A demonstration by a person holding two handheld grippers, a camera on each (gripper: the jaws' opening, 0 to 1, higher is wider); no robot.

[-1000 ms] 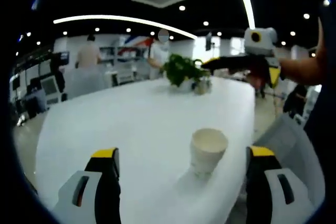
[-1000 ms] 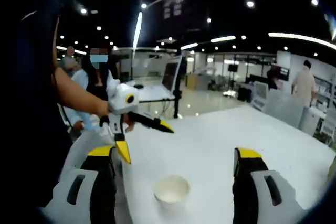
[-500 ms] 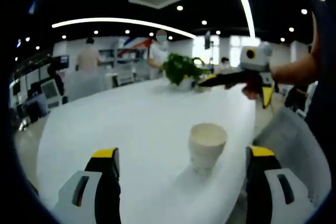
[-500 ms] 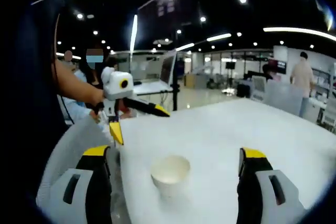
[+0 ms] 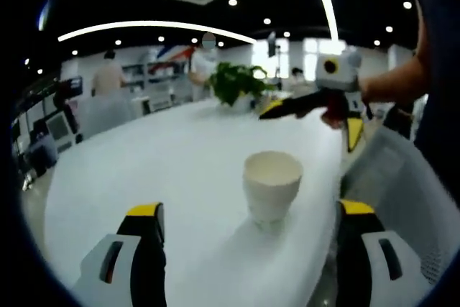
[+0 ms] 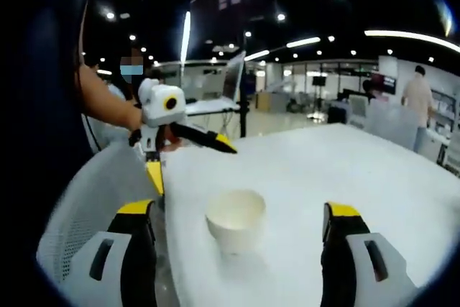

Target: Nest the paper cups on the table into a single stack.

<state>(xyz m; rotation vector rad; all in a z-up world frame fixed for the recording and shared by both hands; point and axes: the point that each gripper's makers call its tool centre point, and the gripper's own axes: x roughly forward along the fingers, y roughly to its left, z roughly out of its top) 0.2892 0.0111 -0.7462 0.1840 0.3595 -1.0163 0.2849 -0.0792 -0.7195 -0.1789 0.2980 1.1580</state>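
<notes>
left gripper [image 5: 248, 249]: fingers spread, holding nothing | right gripper [image 6: 237, 249]: fingers spread, holding nothing | paper cup [image 5: 272, 186]: upright on white surface [image 5: 158, 163], centre of frame, ahead between the fingers | potted plant [image 5: 237, 83]: upper centre, far end
</notes>
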